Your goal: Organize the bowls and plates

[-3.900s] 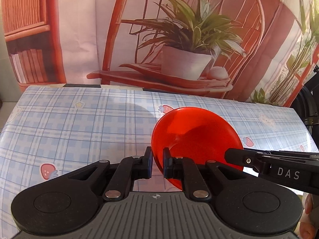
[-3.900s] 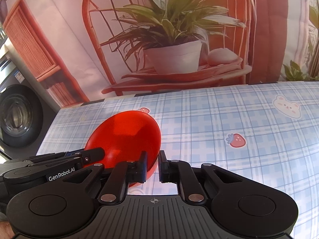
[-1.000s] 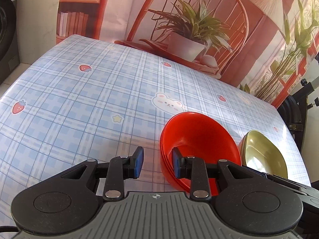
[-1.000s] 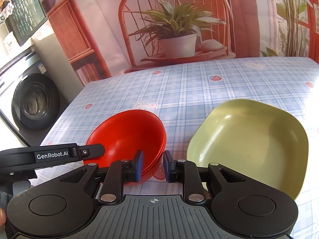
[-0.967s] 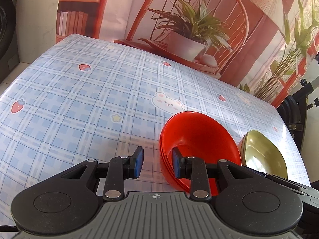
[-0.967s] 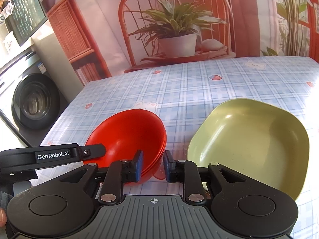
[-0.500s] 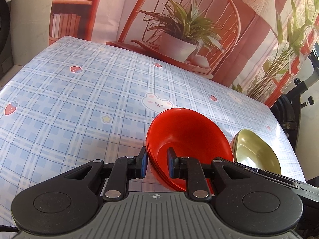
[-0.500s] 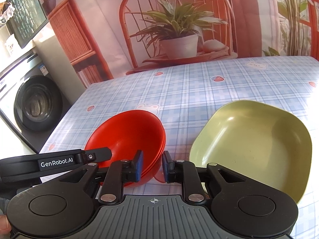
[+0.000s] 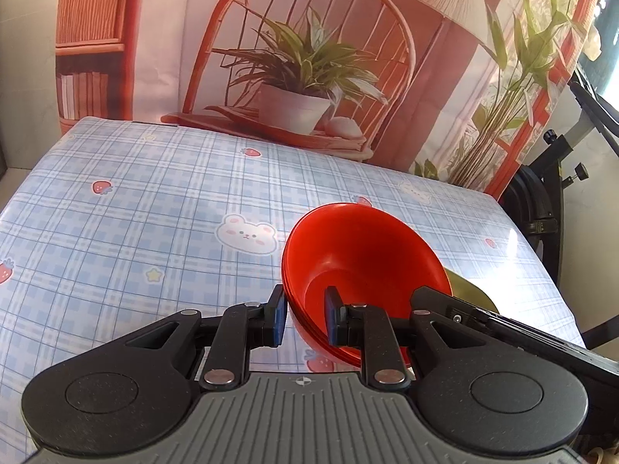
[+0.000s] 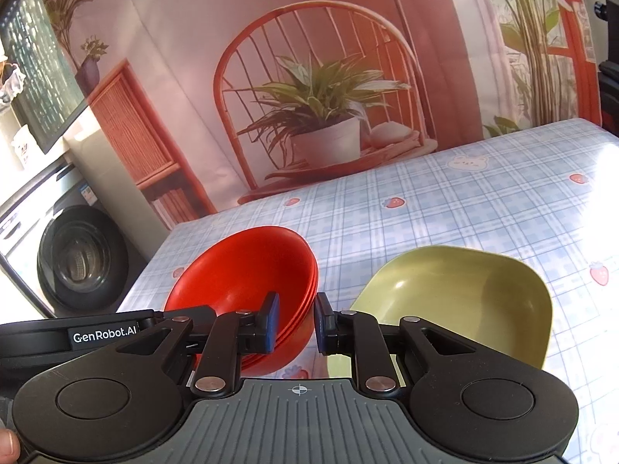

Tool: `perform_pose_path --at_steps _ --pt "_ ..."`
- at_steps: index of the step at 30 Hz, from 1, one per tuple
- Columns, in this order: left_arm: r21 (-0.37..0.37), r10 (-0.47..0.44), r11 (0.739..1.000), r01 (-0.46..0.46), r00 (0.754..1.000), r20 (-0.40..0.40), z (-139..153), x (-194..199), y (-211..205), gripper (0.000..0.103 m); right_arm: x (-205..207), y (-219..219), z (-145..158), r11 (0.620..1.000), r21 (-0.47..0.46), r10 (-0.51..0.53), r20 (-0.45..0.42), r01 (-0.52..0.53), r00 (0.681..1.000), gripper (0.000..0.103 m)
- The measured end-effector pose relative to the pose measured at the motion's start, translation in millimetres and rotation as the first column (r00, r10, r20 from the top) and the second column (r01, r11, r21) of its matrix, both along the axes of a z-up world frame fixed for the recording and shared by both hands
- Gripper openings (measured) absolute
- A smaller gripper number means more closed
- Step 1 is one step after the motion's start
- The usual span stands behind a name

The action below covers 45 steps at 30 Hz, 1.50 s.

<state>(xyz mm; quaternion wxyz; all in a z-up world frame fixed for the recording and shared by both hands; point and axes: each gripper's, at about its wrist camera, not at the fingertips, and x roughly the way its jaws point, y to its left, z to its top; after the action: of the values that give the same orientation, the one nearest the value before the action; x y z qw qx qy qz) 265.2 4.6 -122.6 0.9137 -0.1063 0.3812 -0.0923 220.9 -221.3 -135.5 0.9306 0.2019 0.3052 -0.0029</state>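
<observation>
1. the red bowls (image 9: 367, 259) are a nested stack, with several rims showing one under another in the right wrist view (image 10: 247, 274). the stack sits tilted near the front edge of the bench (image 9: 154, 208), which wears a blue checked cloth printed with strawberries and bears.
2. the left claw (image 9: 303, 319) straddles the near rim of the stack: one finger is outside the wall, the other is inside the bowl, and the rim lies in the gap between them. the pads look close to the wall on both sides, but i cannot tell whether they actually press it.
3. the right claw (image 10: 296, 323) is partly open and holds nothing. its left finger (image 10: 269, 323) overlaps the right side of the red stack in the picture, and its right finger sits before the strip of cloth between the stack and the green dish. whether the left finger touches the bowls is not clear.
4. the green dish (image 10: 456, 301) is squarish with rounded corners. it lies just beside the red stack on its right, apart from it, with a strip of cloth showing between them. from the left wrist only a sliver of it (image 9: 472, 295) peeks out behind the red rim.
5. the left claw's arm, lettered "genrobot.ai", crosses the lower left of the right wrist view.
6. behind the bench hangs a printed backdrop (image 9: 309, 58) showing a potted plant on a red chair. a washing machine (image 10: 73, 259) stands off to the left.
</observation>
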Motion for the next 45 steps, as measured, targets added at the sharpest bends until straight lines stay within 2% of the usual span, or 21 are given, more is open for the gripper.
perform_pose_path --at_steps 7,16,24,28,31,37,39,40,41,45 --pt "-0.005 -0.103 0.995 0.103 0.994 -0.024 3.9 17.9 -54.0 0.021 -19.0 -55.9 2.2 0.992 0.045 -0.117 0.012 0.116 0.993 0.017" --pt "-0.013 -0.186 0.983 0.185 0.979 -0.084 -17.4 35.3 -101.3 0.022 -37.2 -101.5 -15.0 0.971 0.068 -0.231 -0.020 0.231 0.973 0.017" --pt "0.013 -0.178 0.984 0.180 0.978 -0.109 -25.3 42.3 -100.8 0.021 -31.5 -99.0 -28.4 0.971 0.079 -0.220 -0.049 0.224 0.974 0.017" --pt "0.053 -0.172 0.983 0.178 0.980 -0.100 -25.9 42.3 -97.9 0.021 -28.4 -93.3 -30.6 0.977 0.079 -0.194 -0.047 0.198 0.980 0.016" --pt "0.050 -0.174 0.983 0.179 0.980 -0.093 -25.7 42.8 -96.9 0.021 -27.4 -91.9 -30.7 0.978 0.070 -0.196 -0.047 0.199 0.980 0.016" --pt "0.111 -0.183 0.975 0.191 0.980 -0.077 -19.6 37.6 -103.9 0.022 -27.3 -93.2 -26.4 0.979 0.063 -0.192 -0.059 0.195 0.980 0.018" --pt "0.153 -0.171 0.972 0.180 0.983 -0.067 -15.2 34.7 -105.3 0.029 -27.9 -92.7 -22.0 0.980 0.048 -0.193 -0.052 0.195 0.980 0.020" --pt "0.172 -0.161 0.971 0.169 0.985 -0.058 -12.6 33.2 -104.4 0.039 -28.6 -92.2 -19.2 0.980 0.039 -0.194 -0.047 0.196 0.980 0.021" --pt "0.180 -0.152 0.971 0.159 0.987 -0.049 -9.6 31.3 -102.3 0.044 -29.5 -92.3 -16.2 0.981 0.030 -0.193 -0.041 0.194 0.980 0.022" --pt "0.166 -0.133 0.977 0.135 0.991 -0.023 4.9 25.8 -90.6 0.044 -35.8 -94.4 -2.5 0.981 -0.009 -0.194 -0.022 0.194 0.981 0.024"
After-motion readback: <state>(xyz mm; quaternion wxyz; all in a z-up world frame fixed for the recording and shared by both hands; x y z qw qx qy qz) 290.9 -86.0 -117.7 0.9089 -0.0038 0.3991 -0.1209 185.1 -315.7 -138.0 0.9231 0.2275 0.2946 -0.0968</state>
